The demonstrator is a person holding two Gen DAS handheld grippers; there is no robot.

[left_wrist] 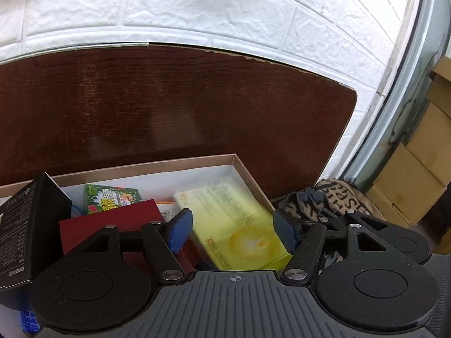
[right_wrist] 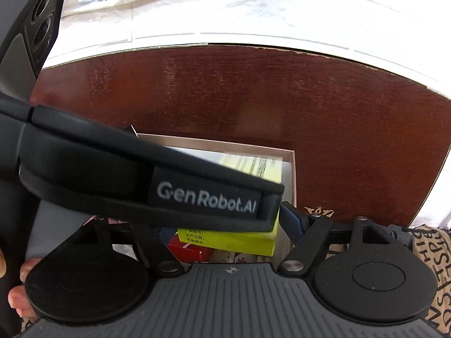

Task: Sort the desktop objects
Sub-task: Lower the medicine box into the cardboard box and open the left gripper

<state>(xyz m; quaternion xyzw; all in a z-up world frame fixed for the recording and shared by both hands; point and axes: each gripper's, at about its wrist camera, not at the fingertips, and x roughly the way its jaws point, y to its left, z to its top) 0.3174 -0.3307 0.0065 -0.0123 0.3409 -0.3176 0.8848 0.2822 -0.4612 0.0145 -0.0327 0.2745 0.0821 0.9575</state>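
At 6 o'clock on the dark wood tabletop [left_wrist: 174, 104] sits an open cardboard box [left_wrist: 242, 166] holding a yellow-green carton [left_wrist: 234, 219], a red box [left_wrist: 112, 222], a green packet [left_wrist: 112, 197]; a black box [left_wrist: 25, 225] stands at 9 o'clock. Left hand-held gripper [left_wrist: 232, 225]: jaws wide apart above the yellow-green carton, pads not pressing it. Right hand-held gripper [right_wrist: 225, 225]: one finger hidden by the other device's strap [right_wrist: 169, 186], can't tell its state. Carton looks light, stiff, slick-faced paperboard; probably best taken across its narrow sides near the middle, gently, since it could dent
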